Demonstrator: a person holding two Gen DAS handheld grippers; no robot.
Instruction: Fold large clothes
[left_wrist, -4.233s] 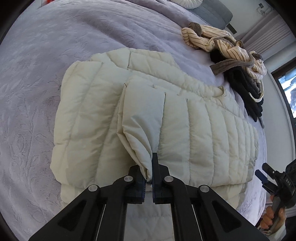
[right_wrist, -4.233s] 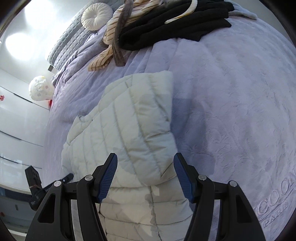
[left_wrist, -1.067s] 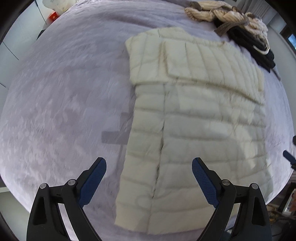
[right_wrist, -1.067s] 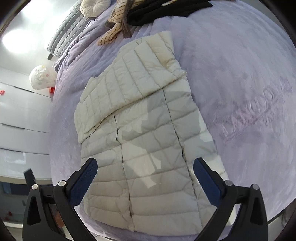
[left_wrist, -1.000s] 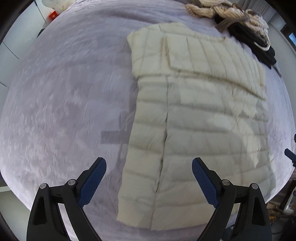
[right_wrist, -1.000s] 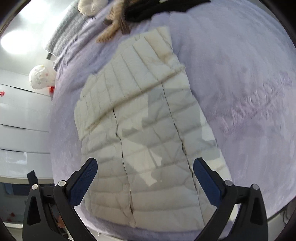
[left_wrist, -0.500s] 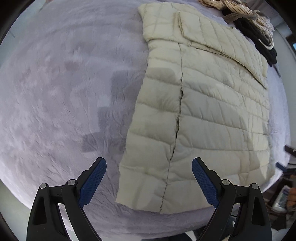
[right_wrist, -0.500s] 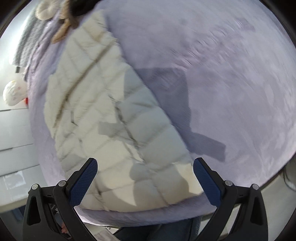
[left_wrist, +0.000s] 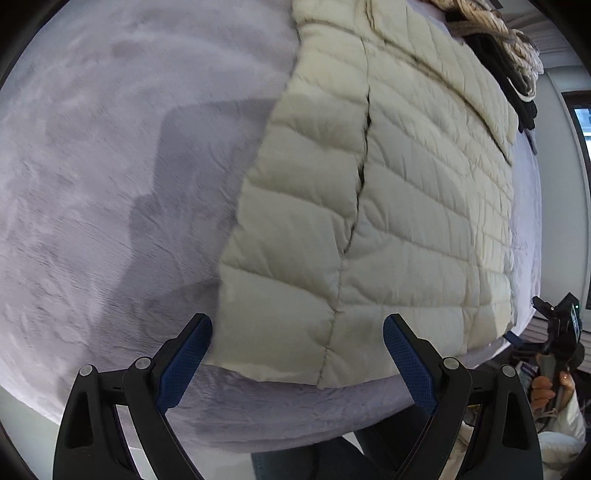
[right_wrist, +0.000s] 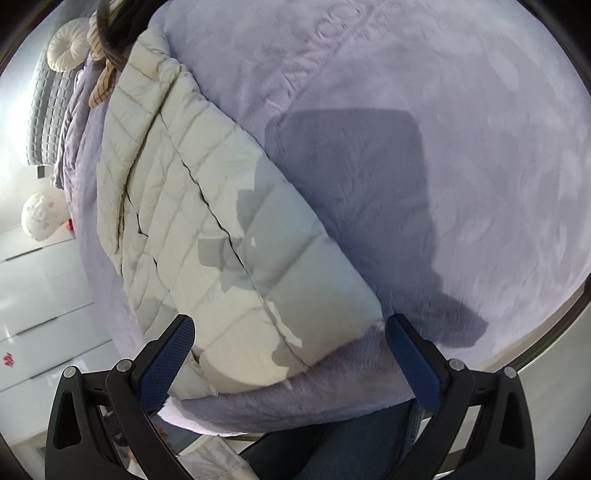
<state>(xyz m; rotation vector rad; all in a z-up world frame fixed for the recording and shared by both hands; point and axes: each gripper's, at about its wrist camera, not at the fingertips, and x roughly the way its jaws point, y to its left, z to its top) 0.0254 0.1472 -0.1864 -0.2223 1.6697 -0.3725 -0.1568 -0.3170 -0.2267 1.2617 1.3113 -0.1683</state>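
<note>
Cream quilted jacket: lies flat on the lavender bedspread, sleeves folded in, hem at the bed's near edge.
Left gripper: jaws spread wide, holding nothing, poised over the hem's left corner.
Right gripper: jaws likewise wide apart, empty, over the hem's right corner.
Pile of striped and dark clothes: beyond the collar, possibly touching it.

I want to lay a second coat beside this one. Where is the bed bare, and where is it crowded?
Two bare patches of the bedspread flank the cream puffer jacket: one past its edge by the left claw, another past its opposite edge by the right claw. The far end is crowded with a clothes pile and round cushion.
</note>
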